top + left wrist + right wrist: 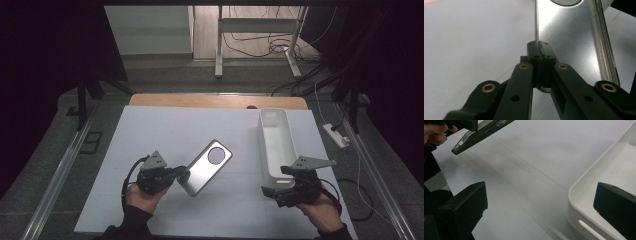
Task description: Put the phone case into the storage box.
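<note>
White tabletop (165, 135) below, my left gripper (181, 174) pinches the phone case (206, 167) by one corner — tilted up, clear for moving. My right gripper (274, 189) hangs wide open, empty, beside the white bin (276, 142) — probably the case's destination.

Phone case (206, 167) lies left of the tray (276, 145) on the table (165, 130).

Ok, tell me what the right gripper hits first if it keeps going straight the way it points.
Probably the near end of the white tray: the right gripper has its open jaws straddling that rim, with bare white table on the left side. Depth is unclear, so it might pass just above the rim.
</note>
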A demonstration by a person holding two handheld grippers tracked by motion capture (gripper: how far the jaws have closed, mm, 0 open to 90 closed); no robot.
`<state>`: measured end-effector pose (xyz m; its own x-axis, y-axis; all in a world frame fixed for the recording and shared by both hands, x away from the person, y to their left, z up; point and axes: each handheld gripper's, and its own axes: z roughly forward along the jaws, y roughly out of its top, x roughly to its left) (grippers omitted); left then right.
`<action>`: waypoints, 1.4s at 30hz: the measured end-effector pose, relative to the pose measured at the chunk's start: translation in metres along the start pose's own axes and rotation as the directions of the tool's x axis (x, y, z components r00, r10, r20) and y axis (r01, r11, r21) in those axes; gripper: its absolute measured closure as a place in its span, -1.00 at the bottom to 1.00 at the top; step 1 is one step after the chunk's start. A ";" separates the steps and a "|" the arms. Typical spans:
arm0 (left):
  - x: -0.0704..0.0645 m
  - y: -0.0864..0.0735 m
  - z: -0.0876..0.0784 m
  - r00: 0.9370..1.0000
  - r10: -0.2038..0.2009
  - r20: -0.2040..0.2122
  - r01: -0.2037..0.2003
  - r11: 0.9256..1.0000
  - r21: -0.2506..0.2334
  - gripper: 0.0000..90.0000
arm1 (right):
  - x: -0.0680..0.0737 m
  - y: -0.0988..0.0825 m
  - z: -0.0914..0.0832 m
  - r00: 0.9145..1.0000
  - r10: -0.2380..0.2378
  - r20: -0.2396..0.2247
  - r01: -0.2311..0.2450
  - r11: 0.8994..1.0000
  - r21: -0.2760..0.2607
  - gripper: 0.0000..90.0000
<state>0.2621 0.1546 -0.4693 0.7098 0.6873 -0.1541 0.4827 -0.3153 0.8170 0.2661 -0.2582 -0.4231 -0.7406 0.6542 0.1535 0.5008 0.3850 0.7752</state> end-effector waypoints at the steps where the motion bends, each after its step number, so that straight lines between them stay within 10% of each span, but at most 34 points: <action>1: 0.000 0.000 0.000 1.000 0.000 0.003 0.000 1.000 -0.002 0.98 | 0.000 0.001 0.002 1.000 0.003 -0.005 -0.003 1.000 0.001 -1.00; 42: -0.034 -0.005 0.009 0.996 0.080 -0.039 -0.081 0.996 -0.033 0.98 | 0.024 0.033 0.074 0.977 0.106 -0.182 -0.095 0.993 0.068 -1.00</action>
<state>0.2400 0.1265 -0.4727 0.7256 0.6848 -0.0670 0.4067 -0.3483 0.8446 0.2979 -0.1821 -0.4392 -0.7523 0.5617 0.3443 0.5985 0.3642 0.7136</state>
